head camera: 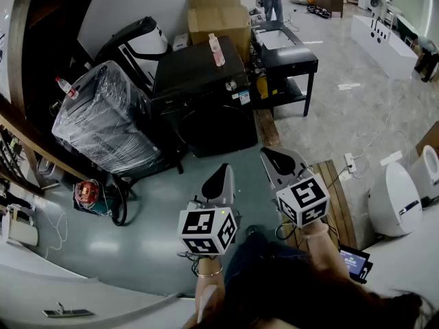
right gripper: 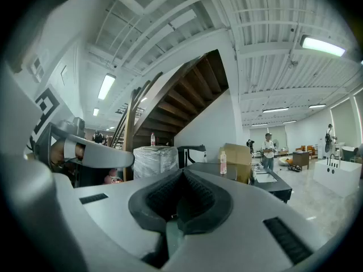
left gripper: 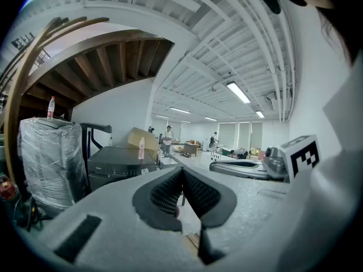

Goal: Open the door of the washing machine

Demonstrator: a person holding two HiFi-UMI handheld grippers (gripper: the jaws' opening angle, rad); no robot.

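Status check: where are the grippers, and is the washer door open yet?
Both shut and empty: left gripper, right gripper, short of the washing machine. Its door untouched, looks closed. A bottle on top; nothing in the path.

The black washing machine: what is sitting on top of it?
A pink bottle stands upright on the washing machine. A cardboard box stands behind the machine, and whatever lies behind that box is covered.

A big open hall, more a workshop or showroom than a home; a glossy grey floor [head camera: 343,115] under a white ribbed ceiling with long strip lights [left gripper: 238,92]; a brown wooden staircase [right gripper: 190,92] at one side; a black front-loading washing machine [head camera: 206,101], a film-wrapped bulky unit [head camera: 103,125] and a brown cardboard box [head camera: 218,16] stand loose; a person [head camera: 273,2] stands far off.
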